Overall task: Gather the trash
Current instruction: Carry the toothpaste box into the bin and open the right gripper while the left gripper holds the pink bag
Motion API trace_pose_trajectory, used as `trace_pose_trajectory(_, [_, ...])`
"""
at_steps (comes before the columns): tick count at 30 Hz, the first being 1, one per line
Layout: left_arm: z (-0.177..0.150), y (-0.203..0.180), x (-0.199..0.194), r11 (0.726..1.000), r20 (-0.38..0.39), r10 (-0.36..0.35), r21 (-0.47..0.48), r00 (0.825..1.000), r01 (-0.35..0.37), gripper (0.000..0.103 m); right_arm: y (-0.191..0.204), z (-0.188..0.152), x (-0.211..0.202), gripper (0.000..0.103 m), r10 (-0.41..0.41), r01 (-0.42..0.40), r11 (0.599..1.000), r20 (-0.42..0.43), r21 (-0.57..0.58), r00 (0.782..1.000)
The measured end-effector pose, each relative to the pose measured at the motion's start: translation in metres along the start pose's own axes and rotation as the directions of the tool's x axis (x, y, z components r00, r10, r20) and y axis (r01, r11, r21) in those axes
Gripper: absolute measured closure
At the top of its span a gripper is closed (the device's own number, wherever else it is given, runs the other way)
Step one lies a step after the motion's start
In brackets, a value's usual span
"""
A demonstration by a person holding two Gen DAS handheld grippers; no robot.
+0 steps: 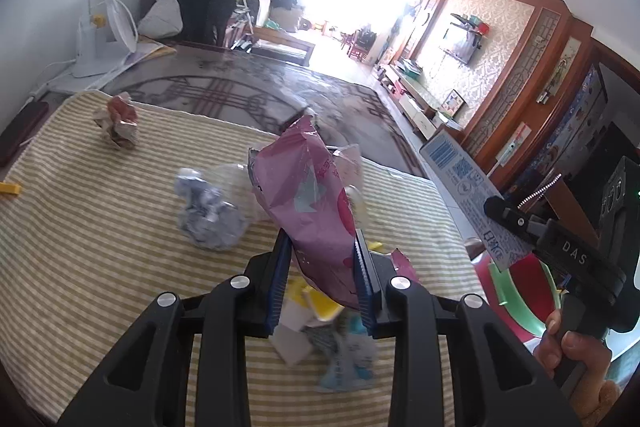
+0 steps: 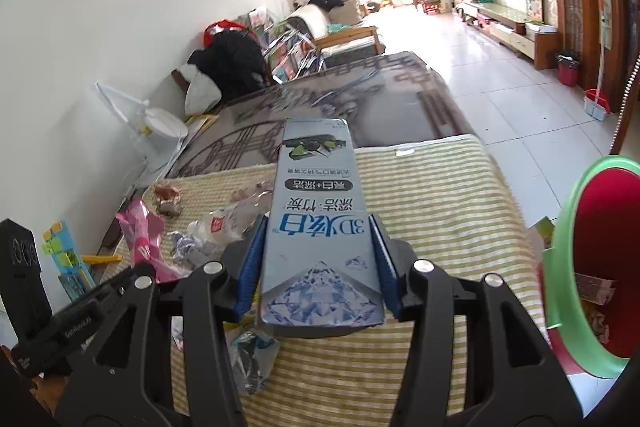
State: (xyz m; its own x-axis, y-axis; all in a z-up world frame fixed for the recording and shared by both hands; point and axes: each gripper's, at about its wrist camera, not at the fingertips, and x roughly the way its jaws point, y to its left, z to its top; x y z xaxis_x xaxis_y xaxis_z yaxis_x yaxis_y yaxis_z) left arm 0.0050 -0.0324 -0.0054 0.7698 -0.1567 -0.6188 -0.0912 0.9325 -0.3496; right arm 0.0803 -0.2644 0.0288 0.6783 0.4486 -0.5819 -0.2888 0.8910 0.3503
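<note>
My left gripper (image 1: 322,247) is shut on a crumpled pink wrapper (image 1: 312,199), held above the striped cloth (image 1: 100,227). My right gripper (image 2: 318,227) is shut on a long grey-blue toothpaste box (image 2: 316,203), its pads pressing both long sides; the same box (image 1: 460,179) shows at the right in the left wrist view. A red bin with a green rim (image 2: 596,259) stands off the table's right edge. Loose trash lies on the cloth: a crushed clear bottle (image 2: 232,219), a grey paper wad (image 1: 208,211), a reddish paper ball (image 1: 118,121) and small wrappers (image 1: 344,351).
A white desk fan (image 1: 106,27) stands at the table's far left. Dark patterned glass tabletop (image 2: 340,99) extends beyond the cloth. A colourful toy block (image 2: 66,259) and a yellow stick (image 2: 102,259) lie at the left edge. Tiled floor (image 2: 500,87) opens to the right.
</note>
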Motion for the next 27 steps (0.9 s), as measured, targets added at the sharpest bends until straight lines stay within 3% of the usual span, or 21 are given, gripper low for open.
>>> trace_pose_trajectory(13, [-0.011,-0.072,0.013,0.993,-0.038,-0.046,0.109,0.998,0.05,0.075,-0.053,0.004,-0.036,0.055,-0.037,0.03,0.995,0.078,0.098,0.996])
trace_pose_trajectory(27, [-0.028,-0.133,0.025,0.972,-0.098,-0.108,0.199,0.989,0.125,0.075,-0.126,-0.007,-0.077,0.055,-0.169,0.139,0.964,0.117,0.228,0.979])
